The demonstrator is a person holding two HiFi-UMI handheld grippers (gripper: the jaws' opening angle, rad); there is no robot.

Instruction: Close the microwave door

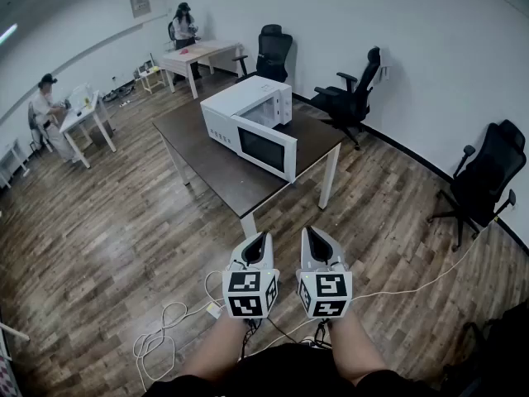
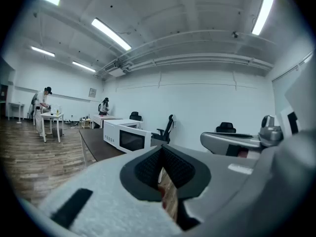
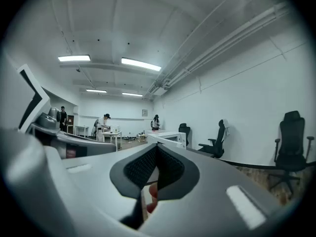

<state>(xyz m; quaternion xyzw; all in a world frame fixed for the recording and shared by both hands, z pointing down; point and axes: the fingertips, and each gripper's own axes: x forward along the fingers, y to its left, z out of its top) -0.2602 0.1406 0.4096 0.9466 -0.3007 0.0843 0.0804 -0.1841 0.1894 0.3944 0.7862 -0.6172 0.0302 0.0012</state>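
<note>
The white microwave (image 1: pixel 248 106) stands on a dark table (image 1: pixel 207 160) some way ahead of me. Its windowed door (image 1: pixel 267 150) is swung open, and the cavity shows behind it. In the left gripper view the microwave (image 2: pixel 126 137) is small and distant; in the right gripper view the microwave (image 3: pixel 165 138) is barely seen. My left gripper (image 1: pixel 259 242) and right gripper (image 1: pixel 316 236) are held side by side close to my body, well short of the table. The left gripper (image 2: pixel 161 154) and the right gripper (image 3: pixel 157 154) are both shut, with nothing between their fingers.
Black office chairs stand behind the table (image 1: pixel 355 93), (image 1: pixel 271 52) and at the right (image 1: pixel 483 180). White cables (image 1: pixel 165 329) lie on the wooden floor at my left. People work at white tables far back (image 1: pixel 186 27) and at the left (image 1: pixel 45 106).
</note>
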